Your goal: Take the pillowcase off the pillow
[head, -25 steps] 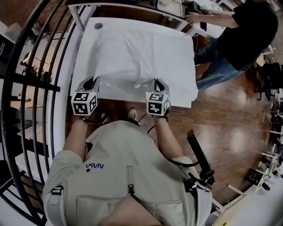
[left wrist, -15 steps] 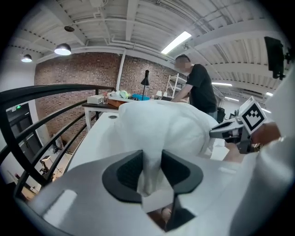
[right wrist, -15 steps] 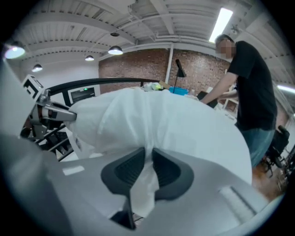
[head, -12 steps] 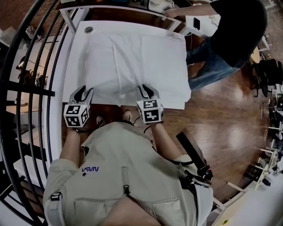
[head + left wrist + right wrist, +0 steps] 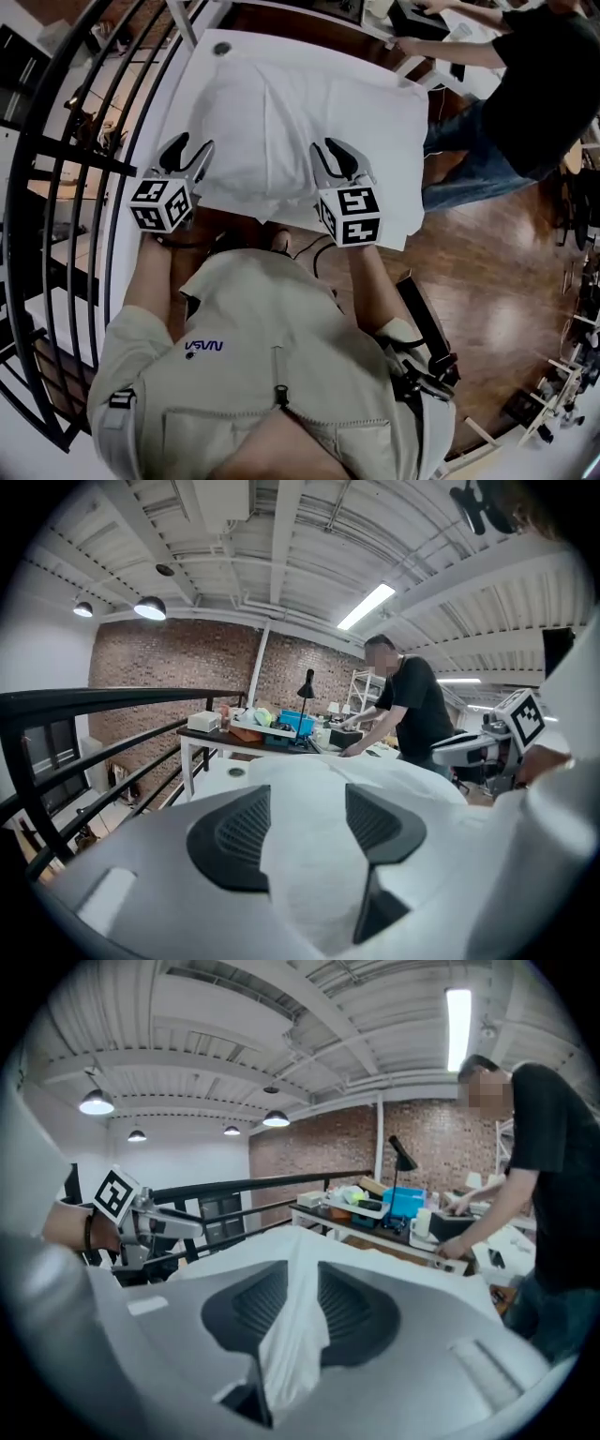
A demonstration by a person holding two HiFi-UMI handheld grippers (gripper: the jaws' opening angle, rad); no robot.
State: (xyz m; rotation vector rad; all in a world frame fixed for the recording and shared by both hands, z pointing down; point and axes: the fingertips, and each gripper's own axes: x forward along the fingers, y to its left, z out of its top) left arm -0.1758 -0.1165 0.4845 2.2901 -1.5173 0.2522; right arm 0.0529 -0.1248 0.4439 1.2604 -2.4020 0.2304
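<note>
Over near edge of table, left gripper is holding its jaws apart, just opening, corner of pillow lying loose between them, likely for a regrasp; pillow is resting cased on table; right gripper, jaws just easing wider, is pinching a fold of pillowcase, probably to peel it back.

Beige zipped vest with logo

The pillow lies on the desk, with the left gripper at its 7 o'clock, the right gripper at 5 o'clock with the pillowcase between its jaws, and a person at 2 o'clock.
</note>
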